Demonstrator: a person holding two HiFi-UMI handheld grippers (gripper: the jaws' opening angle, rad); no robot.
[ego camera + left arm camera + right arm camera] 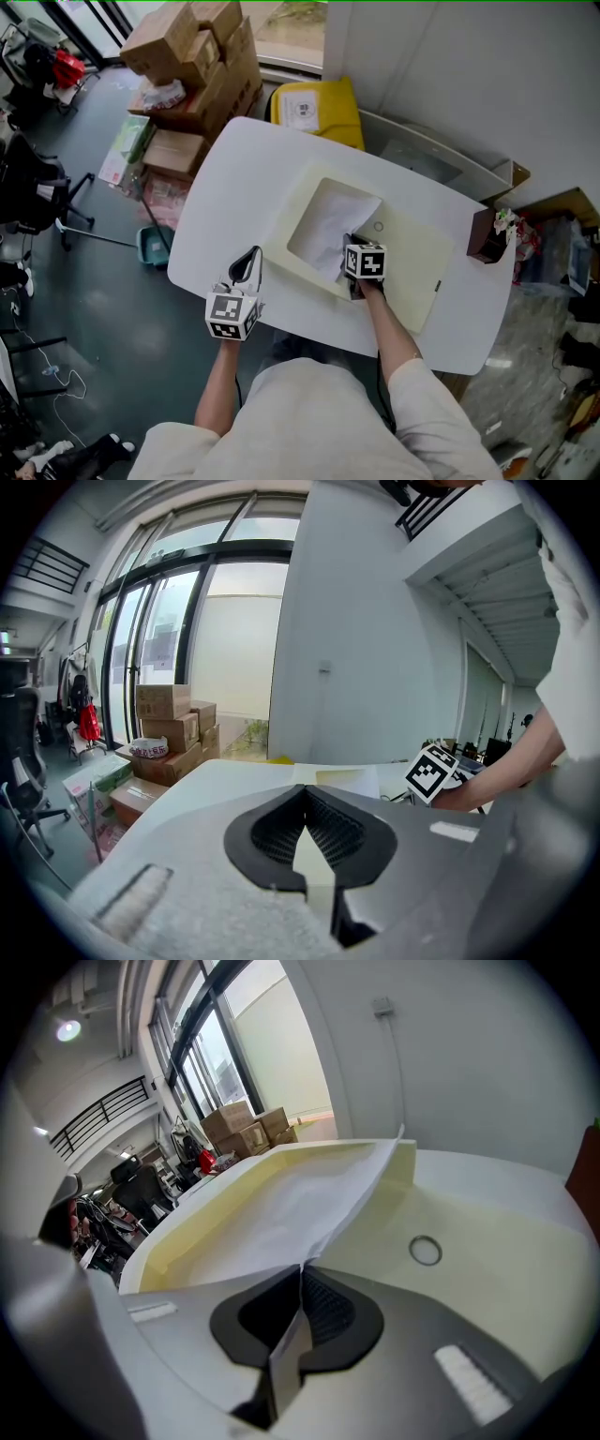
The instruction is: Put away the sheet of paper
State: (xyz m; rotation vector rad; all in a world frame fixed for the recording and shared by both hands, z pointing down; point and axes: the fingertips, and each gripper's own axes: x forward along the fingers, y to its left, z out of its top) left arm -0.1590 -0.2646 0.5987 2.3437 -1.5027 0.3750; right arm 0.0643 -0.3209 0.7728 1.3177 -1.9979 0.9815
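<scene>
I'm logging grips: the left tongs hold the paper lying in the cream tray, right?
No. The right tongs hold the paper lying in the cream tray, as the right gripper view shows. The left tongs are shut on nothing.

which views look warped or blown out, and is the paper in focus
Head view: even daylight, sharp, sheet of paper pale against the cream tray. Left gripper view: fisheye bend, dark corners, windows the brightest patch. Right gripper view: same bend, paper crisp, near foreground soft.
</scene>
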